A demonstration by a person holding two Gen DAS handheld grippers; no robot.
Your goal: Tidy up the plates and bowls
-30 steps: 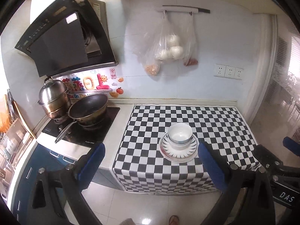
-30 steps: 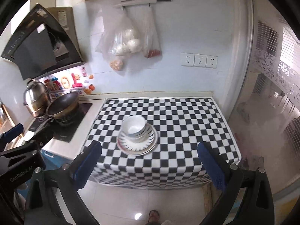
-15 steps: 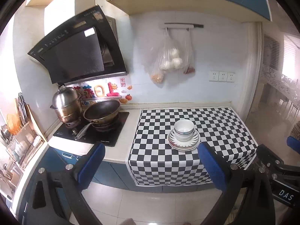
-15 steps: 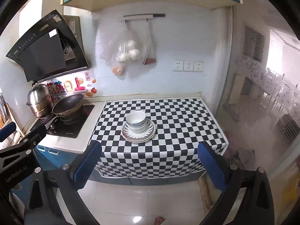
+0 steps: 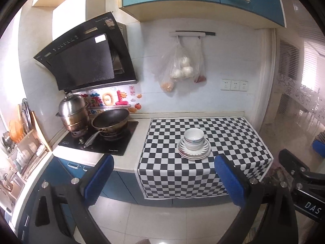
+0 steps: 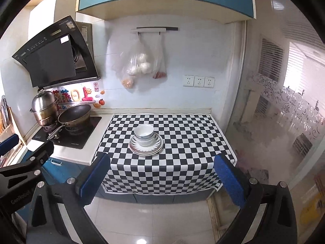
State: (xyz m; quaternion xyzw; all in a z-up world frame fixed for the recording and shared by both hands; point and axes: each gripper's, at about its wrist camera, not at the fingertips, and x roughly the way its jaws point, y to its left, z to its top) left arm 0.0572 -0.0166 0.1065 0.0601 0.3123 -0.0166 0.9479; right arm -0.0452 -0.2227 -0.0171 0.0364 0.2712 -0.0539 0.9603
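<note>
Both hand-held grippers (jaws spread, empty) have backed away from stacked bowls (image 5: 193,137).

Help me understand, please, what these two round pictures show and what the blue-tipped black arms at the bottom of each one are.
Each picture comes from a fisheye camera mounted on a hand-held claw; a person carries one in each hand, and there is no robot. One view looks along the left claw, the other along the right claw. The blue pads are the fingertips. Both claws are open, hold nothing, and hang over the floor in front of the counter. On the checkered cloth stands a pile of plates with stacked bowls on top. To the left, a wok and a steel pot sit on the stove. Bags of food hang on the wall.
</note>
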